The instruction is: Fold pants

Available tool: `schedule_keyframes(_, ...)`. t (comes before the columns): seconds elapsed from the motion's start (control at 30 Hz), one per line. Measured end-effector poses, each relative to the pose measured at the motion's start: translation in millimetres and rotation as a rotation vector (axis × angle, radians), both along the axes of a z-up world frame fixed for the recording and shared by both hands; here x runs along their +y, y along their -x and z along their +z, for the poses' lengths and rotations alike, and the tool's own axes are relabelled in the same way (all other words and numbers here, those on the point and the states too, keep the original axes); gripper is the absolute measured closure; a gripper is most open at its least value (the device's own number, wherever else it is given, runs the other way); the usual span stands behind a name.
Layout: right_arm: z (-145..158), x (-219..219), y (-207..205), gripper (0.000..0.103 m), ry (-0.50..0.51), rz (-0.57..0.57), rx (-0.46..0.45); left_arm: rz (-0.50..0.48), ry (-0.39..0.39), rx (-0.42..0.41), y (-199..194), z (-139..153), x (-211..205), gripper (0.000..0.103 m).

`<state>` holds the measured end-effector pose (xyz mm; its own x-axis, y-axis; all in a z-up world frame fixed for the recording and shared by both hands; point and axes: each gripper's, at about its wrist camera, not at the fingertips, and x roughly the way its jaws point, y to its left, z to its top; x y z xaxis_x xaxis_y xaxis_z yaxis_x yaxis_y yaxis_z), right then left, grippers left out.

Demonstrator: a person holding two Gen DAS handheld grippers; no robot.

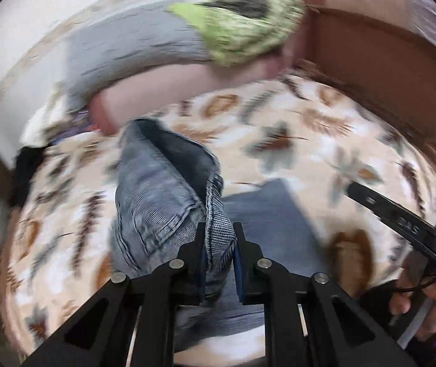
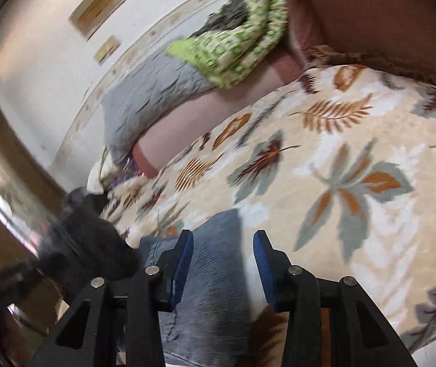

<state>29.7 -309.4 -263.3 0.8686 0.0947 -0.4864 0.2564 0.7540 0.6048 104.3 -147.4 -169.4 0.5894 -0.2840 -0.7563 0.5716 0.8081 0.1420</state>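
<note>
left gripper (image 1: 219, 238) clamped on a bunched fold of the pants (image 1: 163, 202), ribbed blue-grey denim with stitched seams, lifted over the bedspread (image 1: 310, 140), plush cream with a leaf print. right gripper (image 2: 223, 244) jaws apart, blue ridged pads (image 2: 184, 263) straddling flat denim, not pressing. grey quilted pillow (image 2: 150, 98) and green patterned cloth (image 2: 242, 46) behind.

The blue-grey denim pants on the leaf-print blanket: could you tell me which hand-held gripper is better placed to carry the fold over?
Left. The left hand-held gripper is pinching a raised bunch of the blue-grey denim pants, whereas the right hand-held gripper is open, holding nothing.
</note>
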Motion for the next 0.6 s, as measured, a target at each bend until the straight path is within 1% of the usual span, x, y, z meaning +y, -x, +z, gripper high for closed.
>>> schedule_keyframes(0.03, -0.2, -6.5, 3.3, 0.060, -0.003, -0.014, -0.001, -0.026, 0.009, 0.026, 3.3, -7.2, -12.3, 0.088)
schedule_keyframes(0.07, -0.7, -11.9, 6.6, 0.060, -0.005, -0.024, 0.000, -0.051, 0.022, 0.069, 4.8, -16.0, -24.0, 0.088)
schedule_keyframes(0.1, -1.5, -18.8, 10.5, 0.060, -0.008, -0.037, 0.002, -0.075, 0.042, 0.134, 7.2, -26.9, -37.5, 0.088)
schedule_keyframes(0.17, -2.8, -28.0, 16.4, 0.060, -0.012, -0.051, 0.008, -0.091, 0.067, 0.193, 8.6, -37.4, -46.9, 0.088)
schedule_keyframes(0.23, -3.8, -33.9, 20.1, 0.060, -0.012, -0.055, 0.016, -0.079, 0.084, 0.192, 11.3, -35.3, -42.2, 0.087)
schedule_keyframes(0.27, -4.0, -35.3, 20.4, 0.055, -0.012, -0.049, 0.021, -0.076, 0.109, 0.193, 8.8, -30.2, -35.7, 0.087)
schedule_keyframes(0.3, -4.2, -36.0, 20.2, 0.052, -0.012, -0.038, 0.025, -0.072, 0.154, 0.191, 5.5, -20.3, -25.1, 0.086)
schedule_keyframes(0.37, -4.0, -33.2, 16.0, 0.048, -0.015, 0.006, 0.022, -0.052, 0.207, 0.156, 1.1, -4.4, -5.5, 0.078)
schedule_keyframes(0.43, -5.0, -26.3, 8.2, 0.047, -0.035, 0.071, 0.020, 0.021, 0.216, 0.077, -6.6, 12.6, 21.7, 0.048)
schedule_keyframes(0.47, -5.3, -21.1, 4.2, 0.047, -0.044, 0.109, 0.018, 0.055, 0.213, 0.053, -10.1, 16.0, 32.5, 0.046)
schedule_keyframes(0.5, -5.5, -14.7, -1.1, 0.047, -0.056, 0.156, 0.016, 0.093, 0.214, 0.035, -14.4, 18.6, 47.6, 0.046)
schedule_keyframes(0.57, -7.3, 0.0, -13.2, 0.045, -0.071, 0.253, 0.023, 0.152, 0.202, 0.044, -24.6, 14.2, 71.3, 0.046)
schedule_keyframes(0.6, -8.7, 8.0, -20.6, 0.044, -0.075, 0.298, 0.034, 0.187, 0.187, 0.070, -30.4, 6.8, 84.6, 0.046)
